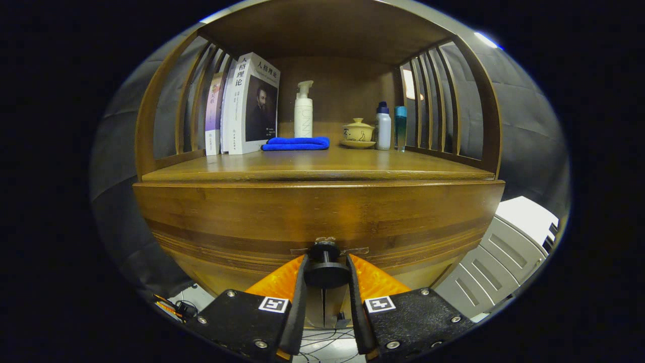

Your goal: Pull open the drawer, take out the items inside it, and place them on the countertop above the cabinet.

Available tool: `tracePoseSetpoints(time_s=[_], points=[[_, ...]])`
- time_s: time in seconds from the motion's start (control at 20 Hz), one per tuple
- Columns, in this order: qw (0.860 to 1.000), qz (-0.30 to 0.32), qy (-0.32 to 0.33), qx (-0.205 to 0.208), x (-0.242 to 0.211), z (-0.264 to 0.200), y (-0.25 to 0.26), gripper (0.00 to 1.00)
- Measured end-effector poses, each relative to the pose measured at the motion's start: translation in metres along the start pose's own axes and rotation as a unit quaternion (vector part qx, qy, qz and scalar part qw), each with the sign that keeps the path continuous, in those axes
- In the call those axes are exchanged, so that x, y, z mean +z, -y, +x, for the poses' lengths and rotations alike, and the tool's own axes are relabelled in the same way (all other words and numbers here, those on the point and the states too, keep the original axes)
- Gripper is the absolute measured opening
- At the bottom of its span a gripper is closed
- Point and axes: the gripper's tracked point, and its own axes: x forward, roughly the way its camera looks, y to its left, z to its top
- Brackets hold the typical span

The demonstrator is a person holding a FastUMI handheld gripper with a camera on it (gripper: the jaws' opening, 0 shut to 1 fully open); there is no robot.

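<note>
Cabinet [317, 212]: wooden, drawer front faces the claw; the drawer looks closed, so the items inside are hidden.
Bench [322, 164]: already carries books [244, 103], a blue cloth [296, 143], bottles and a lidded cup; little room, so placed items could knock them.
Claw [326, 275]: fingers narrowly parted, flanking the knob; whether they press on it I cannot tell.
Knob [326, 272]: small, round; a loose hold may slip off when pulled.

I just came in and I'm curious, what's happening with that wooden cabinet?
A person is using a hand-held gripper to open the drawer of a wooden cabinet. Its two fingers sit on either side of the round black knob, which is between them, though I can't tell if they press it. The drawer looks closed. Above, the countertop holds books, a blue cloth, a pump bottle and a lidded cup.
</note>
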Motion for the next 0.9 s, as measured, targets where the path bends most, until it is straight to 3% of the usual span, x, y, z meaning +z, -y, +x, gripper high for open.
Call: tracePoseSetpoints(time_s=[0.9], points=[[0.999,-0.025,-0.024,0.003,-0.025,-0.081,0.007,0.41]])
